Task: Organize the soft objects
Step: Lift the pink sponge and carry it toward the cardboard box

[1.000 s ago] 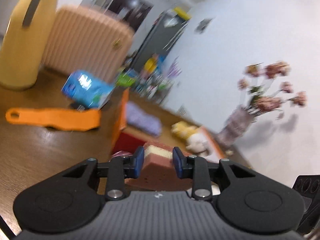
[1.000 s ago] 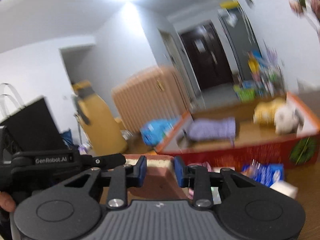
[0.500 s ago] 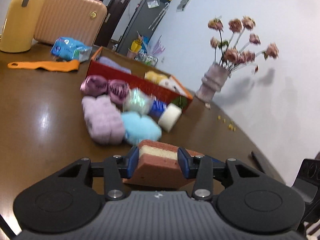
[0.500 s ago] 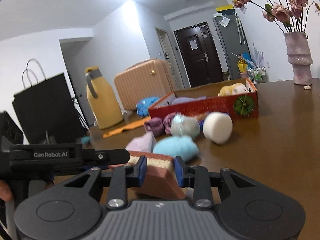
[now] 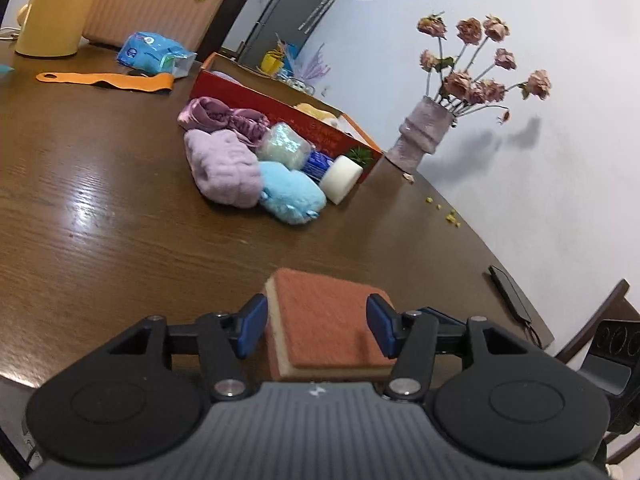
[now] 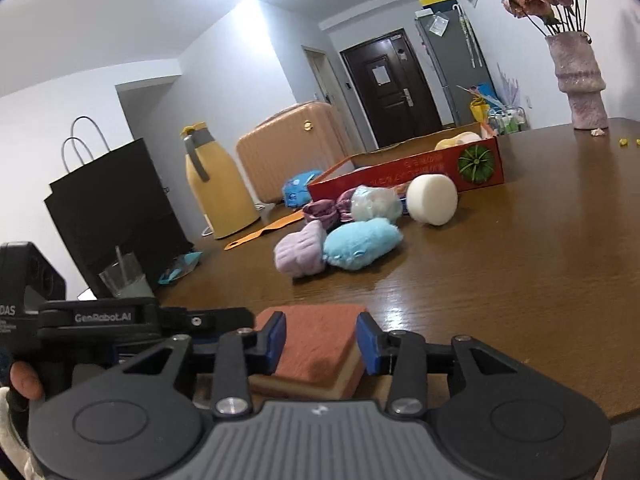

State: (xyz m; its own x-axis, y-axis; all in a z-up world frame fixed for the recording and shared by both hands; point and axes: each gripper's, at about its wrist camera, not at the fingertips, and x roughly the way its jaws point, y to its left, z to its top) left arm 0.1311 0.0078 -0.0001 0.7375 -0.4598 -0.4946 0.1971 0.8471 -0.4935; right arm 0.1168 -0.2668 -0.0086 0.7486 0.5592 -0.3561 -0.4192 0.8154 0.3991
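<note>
An orange-and-cream sponge (image 5: 324,312) lies flat on the brown table (image 5: 120,220), near its front edge. My left gripper (image 5: 316,330) straddles it with its jaws opening and a gap at the pads. My right gripper (image 6: 321,344) straddles the same sponge (image 6: 312,328) from the other side, jaws also opening, pads just off its edges. Further back sits a pile: a lilac plush (image 5: 224,168), a light blue plush (image 5: 290,196), a white round sponge (image 5: 340,178), a mesh puff (image 5: 284,146) and a mauve scrunchie (image 5: 224,116). Behind the pile stands a red box (image 5: 280,106) with soft toys in it.
A vase of dried roses (image 5: 420,136) stands at the far right, and a phone (image 5: 512,294) lies by the table's right edge. An orange strip (image 5: 104,80), a blue packet (image 5: 156,54), a yellow jug (image 6: 218,192), a black bag (image 6: 112,208) and a glass (image 6: 124,276) are on the left.
Both grippers came back from the red box and down toward the table's near edge with the sponge. It now lies flat, and both pairs of jaws have spread away from it.
</note>
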